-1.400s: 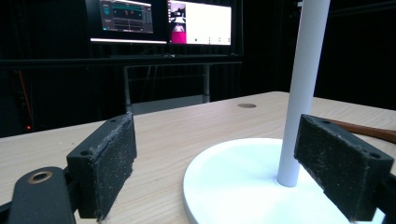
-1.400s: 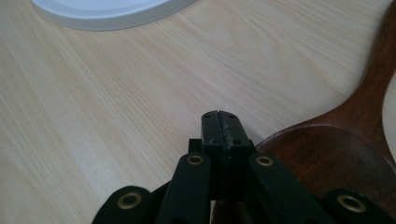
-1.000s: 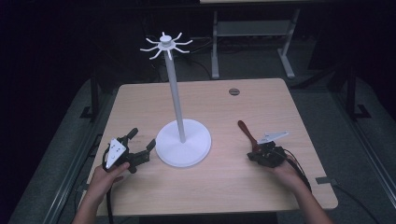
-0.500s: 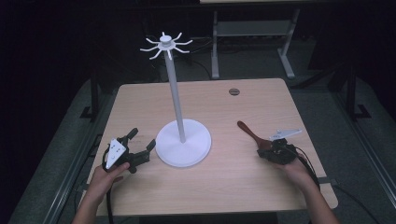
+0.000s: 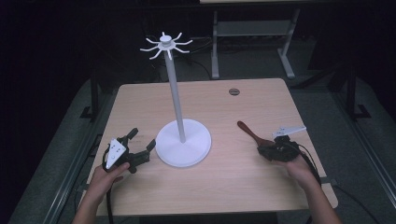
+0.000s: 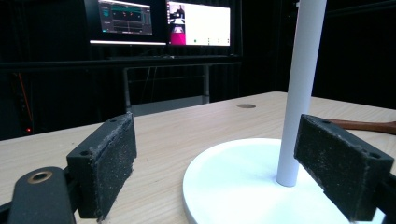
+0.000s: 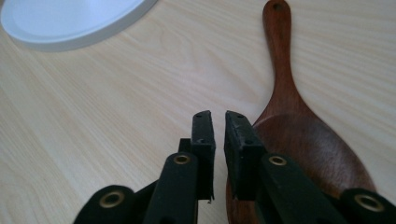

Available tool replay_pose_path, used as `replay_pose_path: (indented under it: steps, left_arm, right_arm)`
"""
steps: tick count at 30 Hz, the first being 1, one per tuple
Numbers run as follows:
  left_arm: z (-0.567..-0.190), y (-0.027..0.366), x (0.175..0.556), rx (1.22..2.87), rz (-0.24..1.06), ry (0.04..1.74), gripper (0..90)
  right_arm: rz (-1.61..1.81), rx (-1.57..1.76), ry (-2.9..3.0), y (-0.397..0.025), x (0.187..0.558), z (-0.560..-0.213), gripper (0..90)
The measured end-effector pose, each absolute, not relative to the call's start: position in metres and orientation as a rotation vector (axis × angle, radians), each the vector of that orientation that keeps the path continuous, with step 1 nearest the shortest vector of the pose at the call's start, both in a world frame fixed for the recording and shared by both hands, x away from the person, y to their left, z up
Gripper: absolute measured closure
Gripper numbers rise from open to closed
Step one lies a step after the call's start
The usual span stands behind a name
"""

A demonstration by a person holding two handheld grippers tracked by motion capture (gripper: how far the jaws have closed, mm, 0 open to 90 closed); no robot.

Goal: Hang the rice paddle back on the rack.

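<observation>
High view: your left gripper (image 5: 140,150) rests on the table (image 5: 261,100) near its left front edge, just beside the round base (image 5: 183,148) of the white stand (image 5: 175,93), jaws spread wide toward it; your left hand (image 5: 103,176) comes in from the bottom edge behind it; the stand's pole rises upright from the base to a ring of hooks (image 5: 165,45) at the top; your right gripper (image 5: 267,151) sits at the right of the table over the bowl end of a wooden spoon (image 5: 248,132), whose handle points away toward the middle of the table, well apart from the base; a round hole (image 5: 234,91) shows in the tabletop near the far edge.

Left gripper view: the two pads (image 6: 105,165) stand far apart and released, with the pole (image 6: 302,88) between them but nearer the right one, touching neither; the base (image 6: 233,182) lies under the gap; monitors (image 6: 161,22) glow in the dark background.

Right gripper view: the jaws are nearly closed with a thin slit left between them and nothing in it; the spoon (image 7: 299,126) lies flat just to their right, its bowl partly under the right jaw; the base (image 7: 70,21) shows at top left.
</observation>
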State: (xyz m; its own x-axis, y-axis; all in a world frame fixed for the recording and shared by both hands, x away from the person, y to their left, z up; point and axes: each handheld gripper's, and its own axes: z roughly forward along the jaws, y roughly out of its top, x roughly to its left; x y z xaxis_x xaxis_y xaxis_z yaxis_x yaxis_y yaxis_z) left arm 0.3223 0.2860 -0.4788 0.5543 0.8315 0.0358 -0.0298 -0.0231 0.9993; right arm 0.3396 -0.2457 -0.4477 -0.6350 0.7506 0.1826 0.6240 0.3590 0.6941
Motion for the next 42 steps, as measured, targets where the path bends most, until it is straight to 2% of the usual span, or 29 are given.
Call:
replay_pose_path:
  steps: [5,13,31,42]
  left_arm:
    - [-0.478,0.285,0.323,1.448,0.795,0.739,12.5]
    - [-0.479,0.285,0.323,1.442,0.791,0.740,12.6]
    - [-0.479,0.286,0.323,1.435,0.785,0.743,12.5]
    - [-0.479,0.286,0.323,1.435,0.784,0.745,12.5]
  right_arm:
    - [1.111,1.263,2.485,-0.245,0.348,-0.439,72.9]
    - [1.015,1.256,2.528,-0.241,0.363,-0.433,68.6]
    - [0.790,1.241,2.637,-0.223,0.408,-0.418,66.6]
    - [0.574,1.277,2.714,-0.207,0.439,-0.417,61.2]
